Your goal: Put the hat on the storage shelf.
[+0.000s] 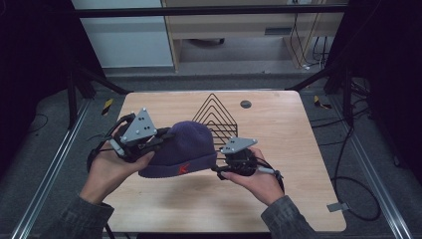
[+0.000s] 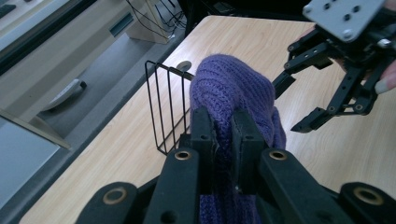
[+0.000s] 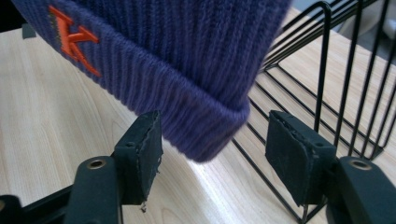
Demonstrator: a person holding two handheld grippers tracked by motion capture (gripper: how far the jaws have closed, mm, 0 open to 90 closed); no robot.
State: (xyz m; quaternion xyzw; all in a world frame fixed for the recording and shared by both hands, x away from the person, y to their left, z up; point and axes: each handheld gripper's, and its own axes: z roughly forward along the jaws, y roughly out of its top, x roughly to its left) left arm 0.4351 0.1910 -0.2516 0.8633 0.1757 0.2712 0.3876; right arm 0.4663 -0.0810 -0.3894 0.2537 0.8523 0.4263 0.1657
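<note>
I am working over a pale wooden table (image 1: 278, 199) that is sitting on a grey floor, with dark frame posts at both sides and a light cabinet standing beyond the far edge. A black wire rack (image 1: 215, 121) is standing on the far half of the table, and a small round grey disc (image 1: 245, 104) is lying just beyond it.

The purple knit beanie (image 1: 184, 149) is hanging above the table's middle, in front of the rack, its orange letter facing me. My left gripper (image 2: 224, 128) is clamping the knit at the beanie's left side, jaws pinched tight on the fabric. My right gripper (image 3: 212, 156) is standing open: the folded cuff's corner is hanging between the two pads, and I am seeing a gap on each side, so nothing is pressing there.

The rack's wires are running close behind the right pad, leaving little room that way. The near half of the table is lying bare, and its left and right edges are staying well apart from both hands.
</note>
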